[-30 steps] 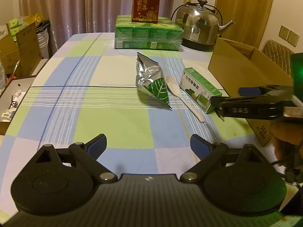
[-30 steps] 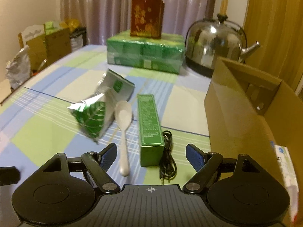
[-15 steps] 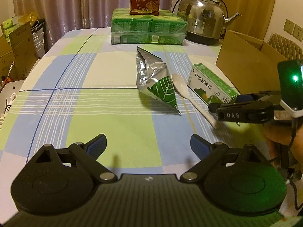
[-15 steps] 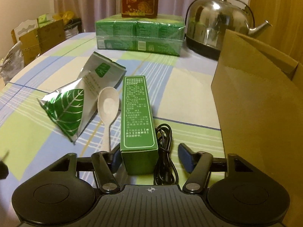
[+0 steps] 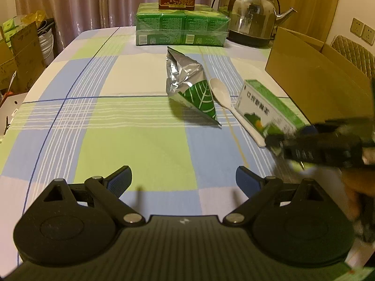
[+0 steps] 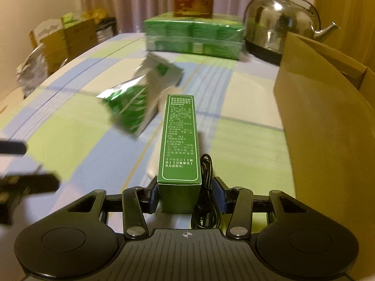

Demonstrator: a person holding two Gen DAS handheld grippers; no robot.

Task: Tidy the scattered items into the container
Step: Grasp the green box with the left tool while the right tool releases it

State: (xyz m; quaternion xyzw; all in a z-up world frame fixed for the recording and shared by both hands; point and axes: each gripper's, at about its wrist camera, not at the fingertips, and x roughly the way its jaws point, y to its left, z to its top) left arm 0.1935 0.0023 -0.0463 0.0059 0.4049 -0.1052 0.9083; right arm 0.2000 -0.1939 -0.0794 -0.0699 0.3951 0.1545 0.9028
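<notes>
The right gripper (image 6: 187, 193) has just been closing around the near end of a long green carton (image 6: 180, 145) lying on a checked tablecloth (image 6: 70, 140), with a coiled black cable (image 6: 206, 194) caught between the carton and the right-hand pad. Whether both pads already press the carton cannot be told. Beyond it lies a blurred silver-and-green foil pouch (image 6: 138, 96). A brown cardboard box (image 6: 328, 117) stands at right, with a steel kettle (image 6: 281, 23) and a wrapped stack of green packs (image 6: 194, 37) at the far end.

Home dining room, checked tablecloth (image 5: 131, 140), steel kettle (image 5: 250, 11), drawn curtains (image 5: 77, 2)
</notes>
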